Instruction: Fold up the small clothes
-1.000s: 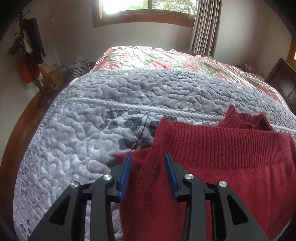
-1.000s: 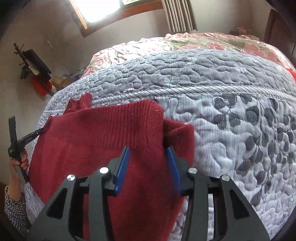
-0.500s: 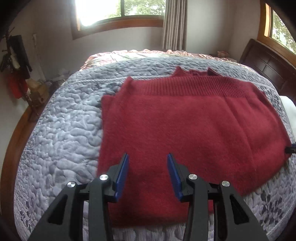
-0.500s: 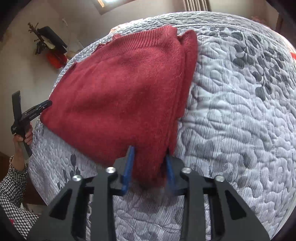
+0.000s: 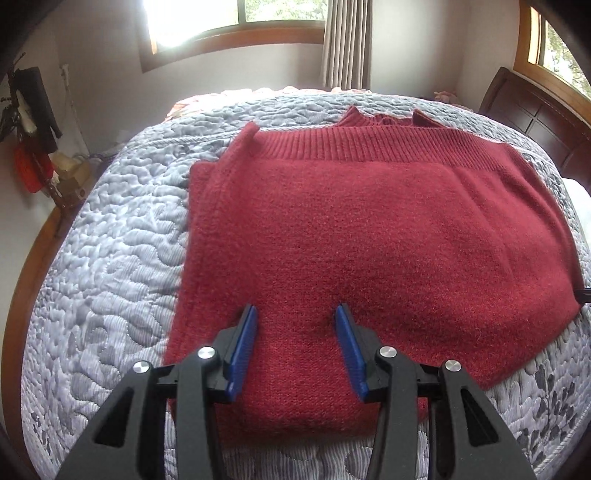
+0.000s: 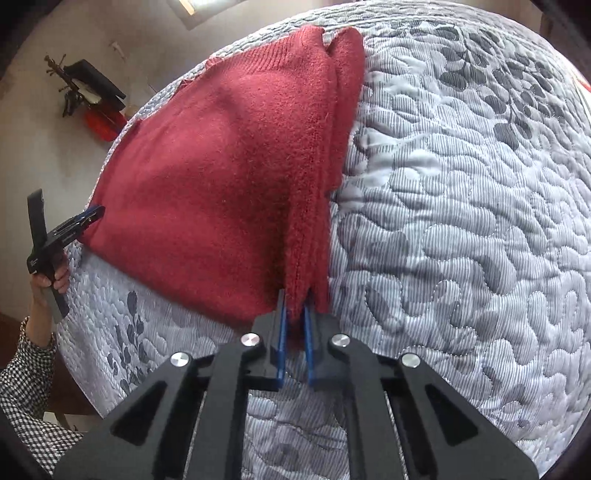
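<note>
Lying flat on the bed's grey quilted coverlet with leaf stitching (image 5: 110,258), the dark red knitted sweater (image 5: 369,236) is folded into a broad rectangle, its ribbed band along the far edge, toward the window (image 5: 236,22). A folded-in sleeve forms a ridge along the sweater's left side in the left wrist view, and a bit of collar peeks out beyond the ribbed band.

The left gripper (image 5: 297,350) sits at the sweater's near edge, its blue-padded fingers (image 5: 242,354) spread well apart with red knit showing between them; nothing is pinched. In the right wrist view the same left gripper (image 6: 86,218) shows small at the sweater's left corner, held by a hand (image 6: 51,277) coming out of a black-and-white checked sleeve (image 6: 26,387). Whether its tips touch the fabric there cannot be told.

The right gripper (image 6: 295,332) is at the sweater's opposite near corner. Its blue fingers (image 6: 281,332) are drawn close together and clamp a thick bunched edge of the sweater, which runs as a layered fold from the fingers up along the garment's right side. The pinched corner looks slightly raised off the coverlet.

Beyond the sweater, a dark wooden headboard (image 5: 535,122) stands to its far right, a grey curtain (image 5: 345,44) hangs beside the window, and dark and red items on a wall rack (image 5: 33,125) hang to its far left.
</note>
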Available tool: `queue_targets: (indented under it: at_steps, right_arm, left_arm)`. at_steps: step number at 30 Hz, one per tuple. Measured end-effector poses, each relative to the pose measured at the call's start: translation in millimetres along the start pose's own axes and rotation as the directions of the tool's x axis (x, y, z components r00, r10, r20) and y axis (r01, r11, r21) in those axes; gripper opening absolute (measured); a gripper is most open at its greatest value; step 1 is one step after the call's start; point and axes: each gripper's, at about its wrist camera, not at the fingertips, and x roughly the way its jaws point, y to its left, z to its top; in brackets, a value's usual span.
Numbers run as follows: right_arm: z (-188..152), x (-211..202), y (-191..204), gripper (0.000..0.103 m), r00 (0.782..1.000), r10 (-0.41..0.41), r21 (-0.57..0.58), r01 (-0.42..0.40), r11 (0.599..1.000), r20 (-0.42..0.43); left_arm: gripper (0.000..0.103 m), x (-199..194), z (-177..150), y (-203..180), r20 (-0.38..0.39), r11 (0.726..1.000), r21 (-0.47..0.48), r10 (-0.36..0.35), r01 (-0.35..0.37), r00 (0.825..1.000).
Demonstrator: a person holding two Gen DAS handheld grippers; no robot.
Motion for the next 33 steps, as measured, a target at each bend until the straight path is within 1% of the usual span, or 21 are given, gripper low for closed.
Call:
queue_targets:
  at_steps: [2, 4, 6, 8, 9, 10, 11, 14, 15, 17, 19, 22, 25, 27, 31, 33]
  right_arm:
    - [4, -12, 2, 0.015, 1.000, -0.001, -0.005, 0.001, 1.000, 0.023]
    - [16, -23, 8, 0.024, 0.997, -0.042, -0.028, 0.044, 0.999, 0.069]
    - [33, -30, 8, 0.027, 0.994, -0.041, -0.016, 0.043, 0.999, 0.101]
    - [55, -32, 7, 0.028, 0.991, -0.042, -0.010, 0.044, 0.999, 0.124]
    - [68, -30, 6, 0.030, 0.989, -0.057, -0.006, 0.058, 0.998, 0.133]
    - [80, -25, 6, 0.033, 0.989, -0.066, 0.003, 0.066, 0.998, 0.133]
    - [93, -19, 2, 0.033, 0.989, -0.072, 0.015, 0.071, 0.997, 0.126]
    - [114, 1, -9, 0.033, 0.993, -0.084, 0.060, 0.079, 0.995, 0.087]
    - [119, 6, -13, 0.033, 0.993, -0.089, 0.069, 0.084, 0.994, 0.075]
    - [124, 14, -13, 0.025, 0.995, -0.076, 0.070, 0.071, 0.995, 0.070]
    - [128, 15, -11, 0.013, 0.995, -0.066, 0.065, 0.062, 0.996, 0.076]
    - [127, 9, -5, 0.009, 0.992, -0.088, 0.044, 0.084, 0.995, 0.095]
    - [124, 14, -15, 0.007, 0.992, -0.112, 0.088, 0.106, 0.990, 0.066]
    - [122, 26, -21, 0.007, 0.992, -0.118, 0.102, 0.114, 0.988, 0.042]
    - [116, 37, -22, 0.007, 0.991, -0.126, 0.109, 0.119, 0.987, 0.056]
    - [116, 37, -24, 0.007, 0.992, -0.113, 0.124, 0.105, 0.987, 0.062]
  left_arm:
    - [0.044, -6, 4, 0, -0.002, 1.000, -0.027, -0.001, 0.001, 1.000]
    - [0.044, -15, 12, -2, 0.014, 0.997, -0.062, -0.035, 0.036, 0.999]
    - [0.045, -21, 21, -9, 0.032, 0.995, -0.076, -0.063, 0.066, 0.997]
    - [0.048, -21, 32, -23, 0.041, 0.994, -0.063, -0.091, 0.094, 0.995]
    - [0.048, -20, 37, -29, 0.041, 0.993, -0.061, -0.098, 0.100, 0.994]
    - [0.048, -19, 41, -35, 0.041, 0.992, -0.062, -0.104, 0.106, 0.994]
    - [0.048, -15, 46, -41, 0.040, 0.990, -0.064, -0.122, 0.124, 0.992]
    - [0.048, -3, 55, -53, 0.019, 0.985, -0.077, -0.152, 0.153, 0.988]
    - [0.048, 3, 56, -57, 0.008, 0.985, -0.078, -0.152, 0.152, 0.988]
    - [0.048, 15, 59, -61, -0.014, 0.988, -0.084, -0.128, 0.126, 0.992]
    - [0.048, 25, 59, -64, -0.028, 0.991, -0.085, -0.103, 0.100, 0.994]
    - [0.049, 38, 58, -62, -0.046, 0.993, -0.089, -0.085, 0.081, 0.995]
    - [0.050, 43, 57, -60, -0.053, 0.992, -0.096, -0.089, 0.084, 0.995]
    - [0.050, 45, 56, -60, -0.055, 0.993, -0.089, -0.085, 0.080, 0.995]
    - [0.049, 45, 54, -60, -0.051, 0.994, -0.080, -0.082, 0.078, 0.995]
    - [0.049, 46, 54, -60, -0.049, 0.993, -0.082, -0.087, 0.083, 0.995]
